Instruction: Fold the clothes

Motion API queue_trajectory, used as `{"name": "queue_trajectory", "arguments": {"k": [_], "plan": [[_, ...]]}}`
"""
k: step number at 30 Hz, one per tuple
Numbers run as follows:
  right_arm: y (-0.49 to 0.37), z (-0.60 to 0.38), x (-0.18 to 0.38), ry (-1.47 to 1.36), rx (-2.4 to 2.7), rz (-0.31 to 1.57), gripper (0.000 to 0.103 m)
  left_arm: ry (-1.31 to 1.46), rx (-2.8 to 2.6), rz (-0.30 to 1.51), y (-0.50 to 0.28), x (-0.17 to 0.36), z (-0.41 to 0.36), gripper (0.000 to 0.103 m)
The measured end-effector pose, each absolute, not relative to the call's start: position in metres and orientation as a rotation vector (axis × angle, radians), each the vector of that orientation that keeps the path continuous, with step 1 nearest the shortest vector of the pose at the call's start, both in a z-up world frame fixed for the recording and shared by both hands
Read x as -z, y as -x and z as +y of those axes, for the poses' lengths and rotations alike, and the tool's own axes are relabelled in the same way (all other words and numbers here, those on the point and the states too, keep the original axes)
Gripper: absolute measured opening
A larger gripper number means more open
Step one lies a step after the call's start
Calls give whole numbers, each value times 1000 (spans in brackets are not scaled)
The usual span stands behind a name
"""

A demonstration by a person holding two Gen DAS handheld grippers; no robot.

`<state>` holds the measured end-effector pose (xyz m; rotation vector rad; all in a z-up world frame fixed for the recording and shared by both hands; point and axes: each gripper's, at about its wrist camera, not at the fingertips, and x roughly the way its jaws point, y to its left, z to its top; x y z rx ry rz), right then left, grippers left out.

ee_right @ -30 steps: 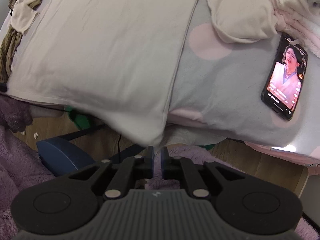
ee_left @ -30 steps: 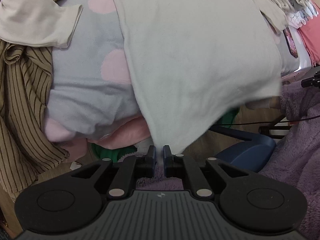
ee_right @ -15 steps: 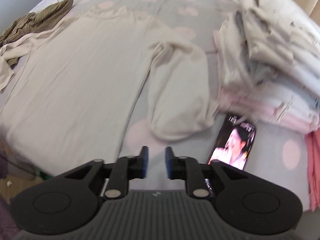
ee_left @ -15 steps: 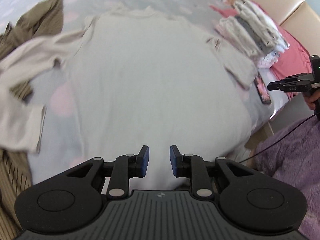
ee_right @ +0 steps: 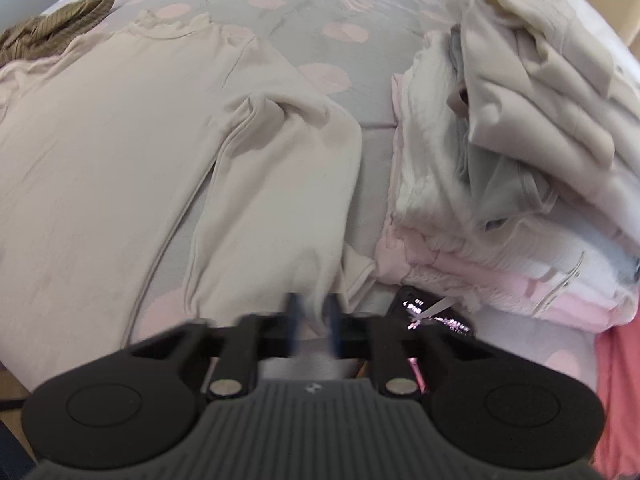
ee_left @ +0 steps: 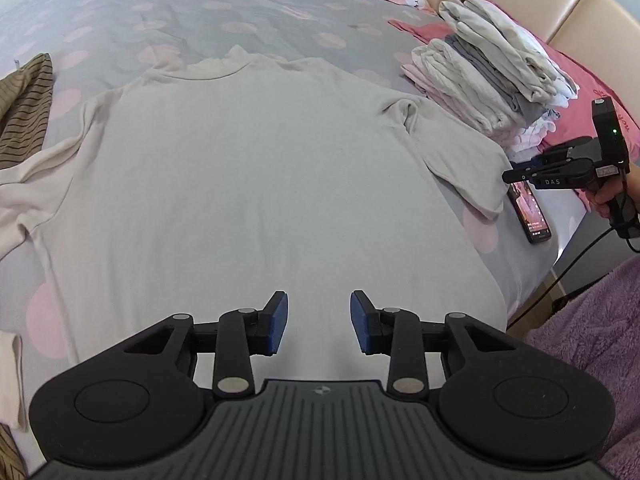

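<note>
The left gripper (ee_left: 319,322) hangs at six o'clock in its own view, jaws spread with bare air between the blue pads. They have just been opening, and nothing is in them. Right under it lies the hem of the cream long-sleeved shirt (ee_left: 248,184), spread flat, collar (ee_left: 224,66) away at twelve o'clock on the grey, pink-dotted bed cover (ee_left: 160,12). The right gripper (ee_right: 313,320) is smeared by motion in its own view. Its jaws have just been closing and look pressed together from the side, at three o'clock in the left view. Whether they nip the cuff I cannot tell. The next step looks to be bringing the sleeves in. The right sleeve (ee_right: 280,208) lies bunched at the shoulder, running down toward six o'clock in the right view. It is best taken at the cuff edge, one layer only, lifted just clear and laid across the chest so the shoulder crease flattens. The phone (ee_left: 530,212) sits just beside that cuff at four o'clock, so pinch from the shirt side, not over the screen. The left sleeve (ee_left: 24,196) trails off at nine o'clock, crumpled near a brown striped garment (ee_left: 24,112). Pick cream cloth alone. Farther off, at one o'clock, the stack of folded clothes (ee_left: 492,80) stands near the right shoulder, so keep the sweep low and inward.
</note>
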<state>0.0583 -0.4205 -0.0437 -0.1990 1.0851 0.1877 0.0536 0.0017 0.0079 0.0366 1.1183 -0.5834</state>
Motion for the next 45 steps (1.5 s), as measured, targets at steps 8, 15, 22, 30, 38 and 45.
{"name": "queue_trajectory", "arguments": {"k": [8, 15, 22, 30, 38, 45], "plan": [[-69, -390, -25, 27, -183, 924, 2, -26, 581, 1086, -67, -15, -21, 31], [-85, -302, -60, 92, -361, 870, 2, -42, 591, 1029, -70, -30, -39, 31], [-98, -232, -41, 172, -490, 922, 7, -77, 586, 1022, -71, -29, -49, 31], [-111, -250, -32, 126, -426, 961, 15, -116, 585, 1044, -68, -16, -49, 31], [-104, -326, 17, 108, -196, 1128, 31, -108, 584, 1058, -69, -10, -44, 35], [-92, -372, 56, -43, -131, 1244, 44, -134, 597, 1067, -68, -7, -47, 35]]}}
